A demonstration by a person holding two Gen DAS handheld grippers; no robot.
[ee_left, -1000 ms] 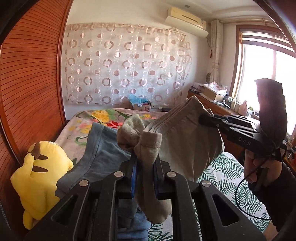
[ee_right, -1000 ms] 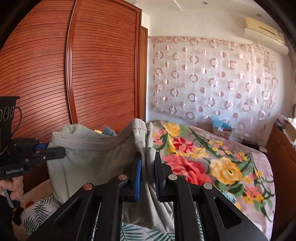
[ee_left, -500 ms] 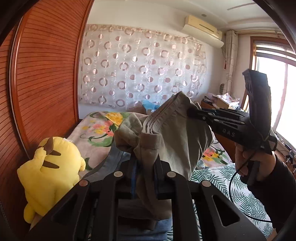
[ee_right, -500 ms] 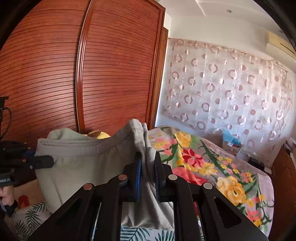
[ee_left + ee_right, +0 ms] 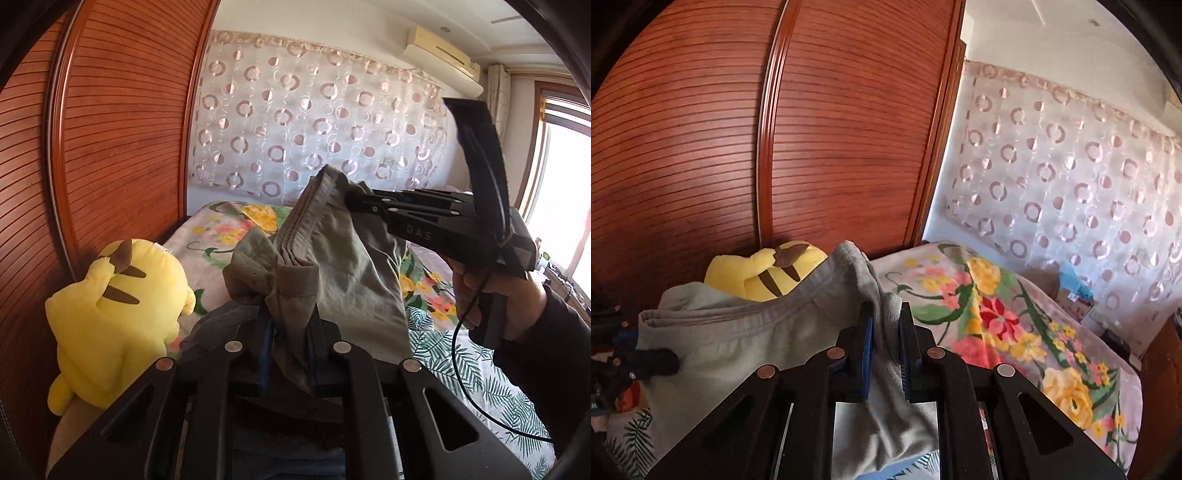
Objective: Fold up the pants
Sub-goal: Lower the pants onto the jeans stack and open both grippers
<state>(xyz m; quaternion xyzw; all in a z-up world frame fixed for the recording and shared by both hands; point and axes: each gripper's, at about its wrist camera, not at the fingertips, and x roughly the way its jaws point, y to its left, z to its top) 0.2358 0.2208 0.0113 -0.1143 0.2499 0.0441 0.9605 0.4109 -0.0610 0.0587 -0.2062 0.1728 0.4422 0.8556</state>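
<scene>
Home bedroom: floral bed (image 5: pixel 1015 332), wooden wardrobe (image 5: pixel 738 147), plush toy (image 5: pixel 114 306).

"DAS" printed on the right tool (image 5: pixel 349 201)

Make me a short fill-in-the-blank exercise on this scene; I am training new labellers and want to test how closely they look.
1. Both the left gripper and the right gripper are shut on the grey-green ____.
2. The stuffed toy beside the wooden wardrobe is ____ in colour.
3. The blanket on the bed is printed with ____.

Missing words: pants; yellow; flowers
</scene>
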